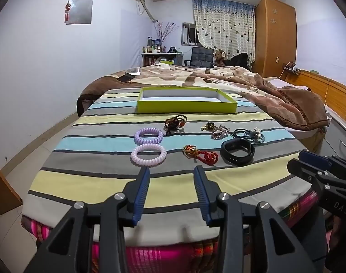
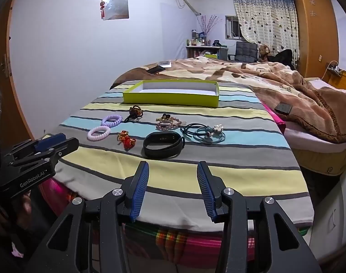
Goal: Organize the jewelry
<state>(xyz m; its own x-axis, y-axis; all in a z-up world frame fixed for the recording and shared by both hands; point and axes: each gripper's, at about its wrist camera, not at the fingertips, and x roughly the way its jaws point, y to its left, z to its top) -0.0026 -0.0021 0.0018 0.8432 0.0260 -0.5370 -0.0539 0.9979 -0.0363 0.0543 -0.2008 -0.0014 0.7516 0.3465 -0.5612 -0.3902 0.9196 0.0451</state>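
Left gripper point(image 1: 171, 170), lower centre: jaws apart, nothing between them, over the near edge of the striped bed cover point(image 1: 100, 177). Right gripper point(image 1: 309, 161), lower right edge, partly in frame.

Centre of frame: two lilac coil hair ties point(image 1: 148, 155), red knot ornament point(image 1: 201, 155), black wristband point(image 1: 237, 152), teal hair ties point(image 1: 250, 135), beaded bracelets point(image 1: 176, 122).

Above centre: empty green tray point(image 1: 186, 106).

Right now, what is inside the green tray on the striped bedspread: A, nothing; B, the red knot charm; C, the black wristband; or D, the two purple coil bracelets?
A: the green tray shows only its bare white floor, while all the jewelry lies on the striped bedspread in front of it.
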